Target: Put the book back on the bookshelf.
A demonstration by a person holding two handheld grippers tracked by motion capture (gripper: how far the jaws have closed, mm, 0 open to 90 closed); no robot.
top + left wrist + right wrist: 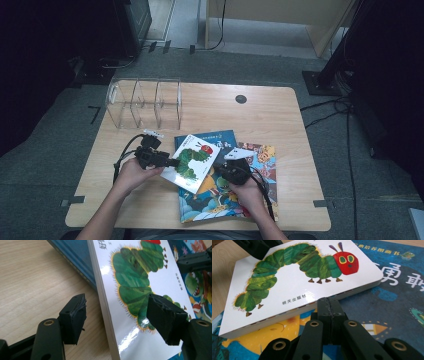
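Observation:
A white board book with a green caterpillar (192,162) (140,277) (294,282) lies slanted across two larger books. My left gripper (172,162) (117,302) is open. Its jaws straddle the book's left edge, one over the cover and one off to the side above the wood, and neither pad presses on the book. My right gripper (217,170) (328,302) is shut with nothing between its jaws. Its tips sit against the book's thick right-hand edge, low over the colourful book (225,195) beneath.
A dark blue book (220,137) (397,290) lies under the white one's far end. A clear plastic divider rack (145,102) stands at the back left of the wooden table (260,115). A round grommet (241,99) sits near the far edge.

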